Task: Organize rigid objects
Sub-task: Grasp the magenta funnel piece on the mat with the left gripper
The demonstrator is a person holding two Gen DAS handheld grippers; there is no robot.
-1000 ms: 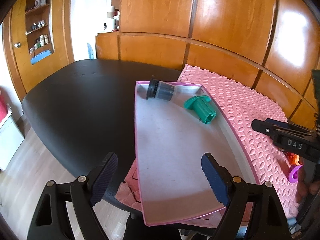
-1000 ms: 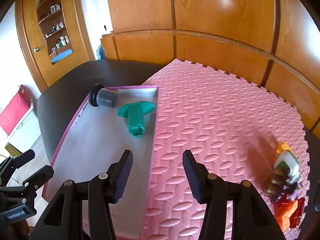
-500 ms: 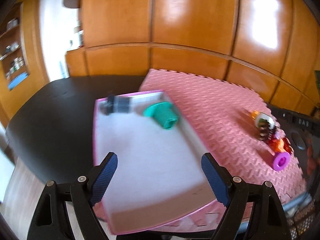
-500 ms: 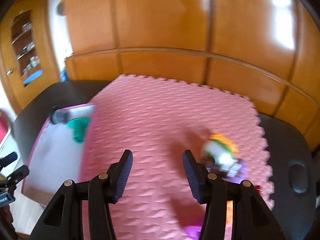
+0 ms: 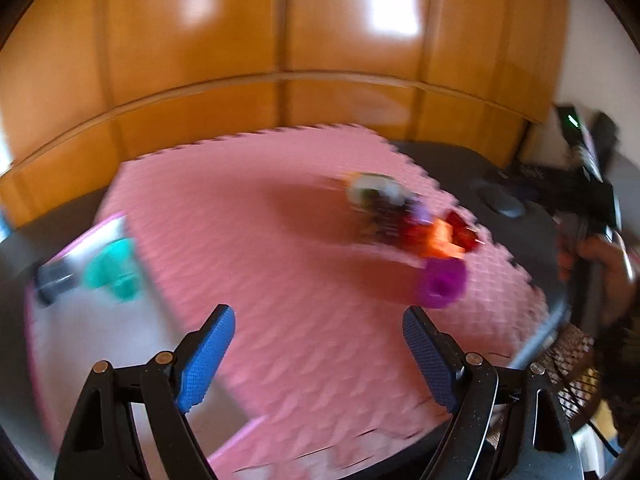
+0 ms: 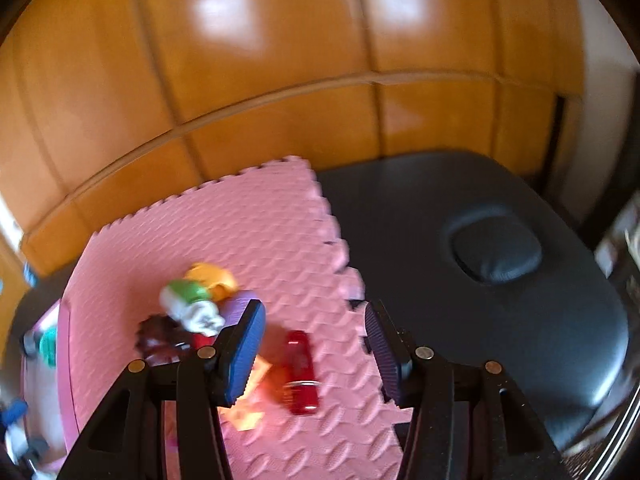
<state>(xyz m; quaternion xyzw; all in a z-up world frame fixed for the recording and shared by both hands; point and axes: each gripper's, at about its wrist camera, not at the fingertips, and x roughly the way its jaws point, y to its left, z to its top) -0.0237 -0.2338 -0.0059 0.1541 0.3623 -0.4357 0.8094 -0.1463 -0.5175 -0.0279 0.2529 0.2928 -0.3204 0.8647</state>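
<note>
I'm holding my left gripper (image 5: 316, 354) wide open and empty over the pink mat (image 5: 256, 216); only its view is showing the purple cup (image 5: 442, 282) and tray (image 5: 80, 344). My right gripper (image 6: 314, 346), narrower and empty, is hanging over the red bottle (image 6: 300, 372) beside the toy pile (image 6: 192, 312), the counter (image 6: 460, 208) showing beyond.

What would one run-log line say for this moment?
left gripper: open, empty | right gripper: open, above red piece | tray: two parts
</note>
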